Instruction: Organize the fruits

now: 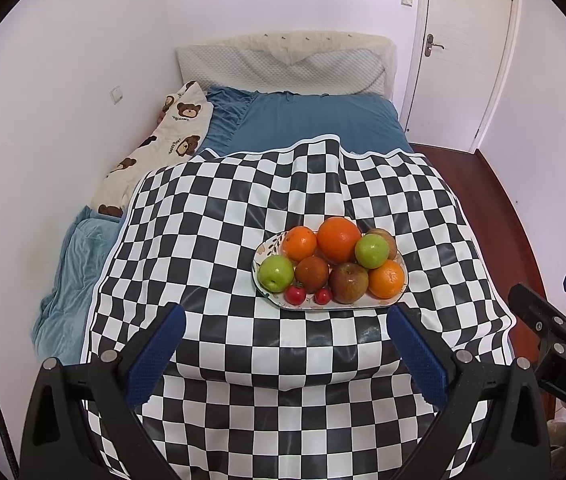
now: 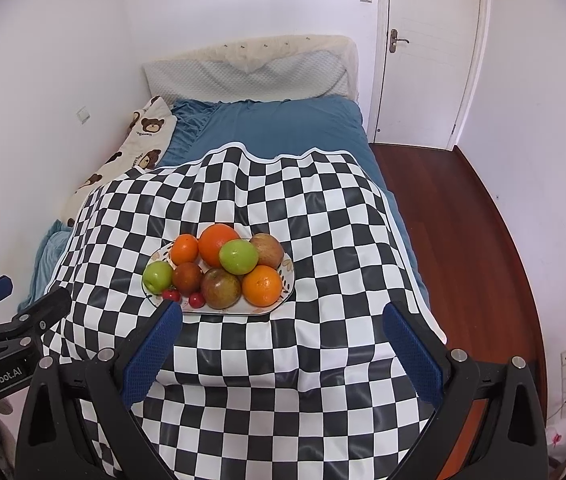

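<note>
Plate (image 1: 263, 249) of fruit at frame centre, resting on the checkered cloth (image 1: 243, 208) spread over the bed (image 1: 323, 120). It carries three oranges (image 1: 339, 239), two green apples (image 1: 276, 273), reddish-brown apples (image 1: 349, 282) and two small red fruits (image 1: 296, 294) at its near rim. Left gripper (image 1: 283, 346) and right gripper (image 2: 281, 342) occupy the lower frame, jaws apart, holding nothing, well short of the plate.

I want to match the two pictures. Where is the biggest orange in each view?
Left wrist view: the biggest orange sits right of centre, at the back of the fruit pile, behind a green apple.
Right wrist view: the biggest orange sits left of centre, again at the back of the pile.
Shared landmark: the patterned plate on the checkered cloth.
</note>
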A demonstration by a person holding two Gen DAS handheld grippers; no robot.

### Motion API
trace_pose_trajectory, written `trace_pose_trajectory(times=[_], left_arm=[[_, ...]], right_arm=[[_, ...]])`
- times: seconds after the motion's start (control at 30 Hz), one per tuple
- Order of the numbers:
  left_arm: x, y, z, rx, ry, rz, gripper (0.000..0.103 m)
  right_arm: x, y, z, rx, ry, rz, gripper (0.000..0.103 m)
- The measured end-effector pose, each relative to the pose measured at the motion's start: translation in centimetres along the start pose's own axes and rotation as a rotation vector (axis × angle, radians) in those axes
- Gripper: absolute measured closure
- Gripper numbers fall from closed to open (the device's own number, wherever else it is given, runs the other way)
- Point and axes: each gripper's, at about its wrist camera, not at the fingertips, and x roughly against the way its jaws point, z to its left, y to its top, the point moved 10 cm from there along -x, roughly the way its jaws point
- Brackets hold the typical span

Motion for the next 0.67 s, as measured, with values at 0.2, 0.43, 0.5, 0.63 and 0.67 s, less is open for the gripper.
trace_pose_trajectory(times=[0.2, 0.43, 0.5, 0.63, 0.67], left_arm=[[0.01, 0.0, 0.04, -0.001, -0.001, -0.001, 0.0], [0.06, -0.01, 0.1, 0.0, 0.001, -0.002, 0.0], [0.04, -0.02, 0.09, 0.0, -0.001, -0.001, 0.0], [0.09, -0.01, 0.15, 0.001, 0.003, -0.003, 0.0], [0.1, 0.01, 0.0, 0.001, 0.003, -0.005, 0.0]], right_arm=[[0.02, 0.1, 0.09, 0.001, 0.004, 0.0, 0.001], [0.02, -0.02, 0.08, -0.002, 0.004, 0.0, 0.001], [0.03, 0.06, 0.03, -0.001, 0.003, 0.0, 0.001], [0.04, 0.09, 0.03, -0.001, 0.001, -0.001, 0.001], [0.02, -0.08, 0.12, 0.001, 0.001, -0.001, 0.001]])
